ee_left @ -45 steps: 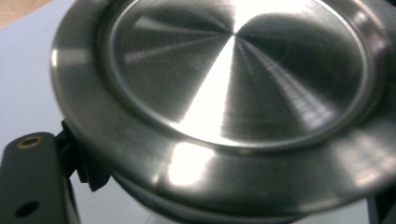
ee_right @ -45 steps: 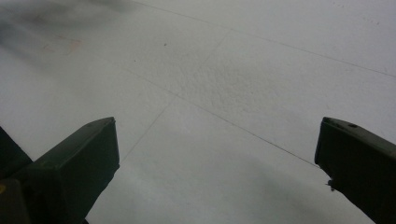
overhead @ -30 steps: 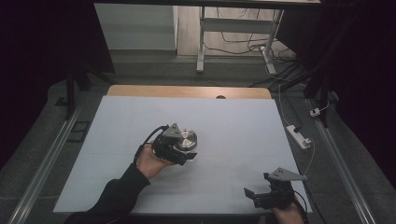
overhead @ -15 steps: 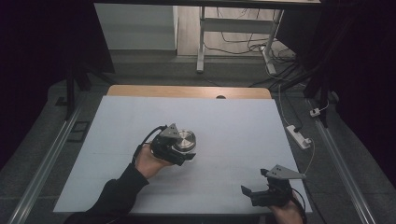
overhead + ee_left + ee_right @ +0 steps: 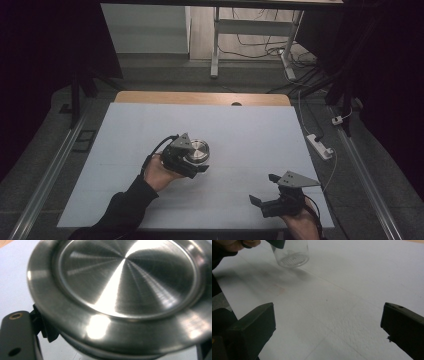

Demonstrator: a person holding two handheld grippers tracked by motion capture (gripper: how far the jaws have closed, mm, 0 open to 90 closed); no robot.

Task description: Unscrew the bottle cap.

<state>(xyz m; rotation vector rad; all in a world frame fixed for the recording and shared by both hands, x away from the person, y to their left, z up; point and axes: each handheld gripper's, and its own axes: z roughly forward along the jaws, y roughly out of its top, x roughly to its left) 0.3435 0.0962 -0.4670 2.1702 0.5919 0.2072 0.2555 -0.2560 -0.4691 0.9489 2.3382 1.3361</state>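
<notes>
White table bears a jar clamped in left tool; right tool gapes empty

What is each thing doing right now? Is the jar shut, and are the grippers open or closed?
Jar: upright on the white table, clear glass, held at the top by the left gripper.
Lid: shiny metal, on top of the jar.
Left gripper: shut on the jar.
Right gripper: open, holding nothing, apart from the jar.
</notes>
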